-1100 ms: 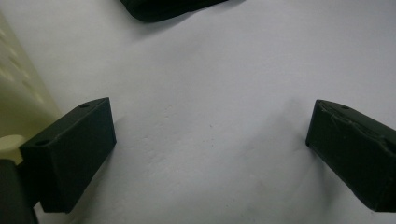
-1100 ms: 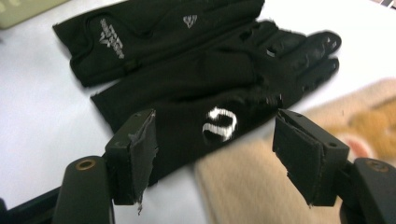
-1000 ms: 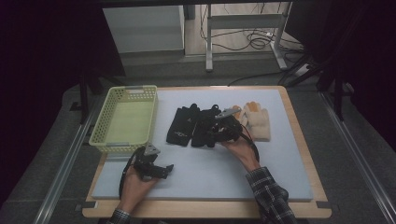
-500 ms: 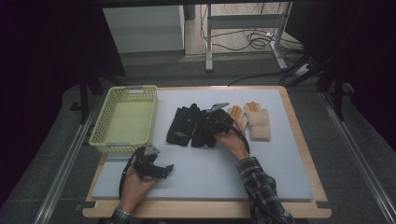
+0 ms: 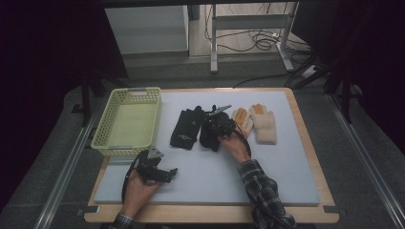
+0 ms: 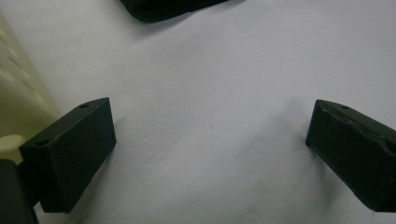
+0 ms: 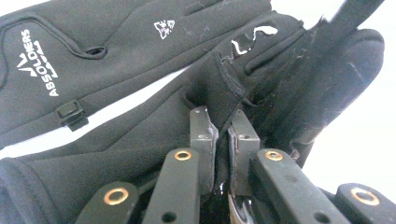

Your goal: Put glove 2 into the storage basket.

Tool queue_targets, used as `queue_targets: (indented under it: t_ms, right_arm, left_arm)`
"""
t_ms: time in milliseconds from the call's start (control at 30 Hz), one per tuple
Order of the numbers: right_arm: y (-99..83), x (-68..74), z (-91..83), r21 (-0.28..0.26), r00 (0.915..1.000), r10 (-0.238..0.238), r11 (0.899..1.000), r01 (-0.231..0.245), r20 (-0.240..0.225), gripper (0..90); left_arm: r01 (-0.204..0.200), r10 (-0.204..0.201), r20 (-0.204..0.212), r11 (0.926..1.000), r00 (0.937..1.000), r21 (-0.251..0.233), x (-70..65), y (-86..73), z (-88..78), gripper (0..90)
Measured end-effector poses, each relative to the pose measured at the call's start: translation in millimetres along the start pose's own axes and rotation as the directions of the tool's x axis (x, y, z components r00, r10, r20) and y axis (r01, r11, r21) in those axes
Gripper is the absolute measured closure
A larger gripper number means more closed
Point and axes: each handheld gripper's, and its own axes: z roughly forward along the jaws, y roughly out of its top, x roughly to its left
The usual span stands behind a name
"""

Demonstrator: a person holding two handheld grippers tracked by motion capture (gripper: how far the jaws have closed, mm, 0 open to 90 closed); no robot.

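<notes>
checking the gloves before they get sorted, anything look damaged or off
Nothing looks damaged. One black glove is bunched into a fold where the right gripper pinches it; the other black glove and both tan gloves lie flat on the mat. The basket sits square.

basket [image 5: 127,125] left, black gloves [image 5: 187,128] middle, pale gloves [image 5: 263,125] right

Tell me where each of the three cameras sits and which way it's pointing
High view: above the person's side, looking forward and down on the table; both forearms show.
Left gripper view: on the left gripper, facing the white mat between open jaws.
Right gripper view: on the right gripper, its jaws having just closed, pinching a black glove.
Shared: the black glove shows in the high and right gripper views.
</notes>
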Motion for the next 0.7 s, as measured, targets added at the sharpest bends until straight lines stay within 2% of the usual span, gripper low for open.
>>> queue_targets:
  t_ms: [133, 167, 233, 267, 300, 367, 433, 500, 567, 633, 667, 700]
  right_arm:
    - [1.3, 3.1, -12.5, -0.034, 1.0000, -0.003, 0.999, 0.002, -0.009, 82.4]
    - [1.7, 6.4, -24.1, -0.049, 0.9997, -0.015, 0.999, 0.015, -0.018, 82.3]
    - [1.5, 7.8, -28.3, -0.056, 0.9996, -0.020, 0.998, 0.019, -0.021, 82.3]
    - [1.0, 9.8, -34.0, -0.067, 0.9992, -0.023, 0.998, 0.021, -0.031, 82.3]
    - [-1.0, 15.2, -48.3, -0.093, 0.9979, -0.016, 0.996, 0.010, -0.062, 82.3]
    - [-1.8, 17.3, -52.9, -0.101, 0.9970, -0.014, 0.995, 0.006, -0.076, 82.3]
    - [-6.5, 29.4, -71.7, -0.121, 0.9947, -0.022, 0.993, 0.010, -0.100, 82.2]
    - [-11.7, 40.0, -82.8, -0.129, 0.9931, -0.032, 0.991, 0.017, -0.113, 82.1]
    - [-15.1, 45.4, -87.6, -0.134, 0.9923, -0.034, 0.991, 0.017, -0.119, 82.0]
    - [-27.6, 62.4, -98.1, -0.143, 0.9897, -0.032, 0.990, 0.012, -0.139, 81.9]
    - [-27.6, 62.4, -98.1, -0.143, 0.9897, -0.032, 0.990, 0.012, -0.139, 81.9]
    - [-39.3, 73.1, -101.8, -0.141, 0.9876, -0.020, 0.990, -0.002, -0.155, 81.7]
  left_arm:
    - [0.000, 0.000, -0.001, 1.0000, 1.0000, -0.001, 0.1, 0.0, 0.1, 1.6]
    - [0.000, 0.000, 0.000, 1.0000, 1.0000, -0.001, 0.0, -0.1, 0.1, 1.6]
    - [-0.004, 0.004, -0.001, 1.0000, 1.0000, 0.004, 0.3, 0.1, -0.2, 1.6]
    - [-0.001, 0.001, -0.001, 1.0000, 1.0000, 0.001, 0.1, 0.0, -0.1, 1.6]
    - [-0.001, 0.001, -0.001, 1.0000, 1.0000, 0.000, 0.1, 0.0, 0.0, 1.6]
    - [0.000, 0.000, 0.000, 1.0000, 1.0000, -0.001, 0.0, -0.1, 0.1, 1.6]
    - [-0.002, 0.002, 0.000, 1.0000, 1.0000, 0.000, 0.1, 0.0, 0.0, 1.6]
    - [-0.002, 0.002, 0.000, 1.0000, 1.0000, 0.000, 0.1, 0.0, 0.0, 1.6]
    - [0.001, -0.001, -0.001, 1.0000, 1.0000, -0.003, -0.1, 0.0, 0.2, 1.6]
    - [0.001, -0.001, -0.002, 1.0000, 1.0000, -0.003, -0.1, 0.0, 0.2, 1.6]
    - [0.001, -0.001, -0.002, 1.0000, 1.0000, -0.003, -0.1, 0.0, 0.2, 1.6]
    - [0.001, -0.001, -0.002, 1.0000, 1.0000, -0.004, -0.1, 0.0, 0.2, 1.6]
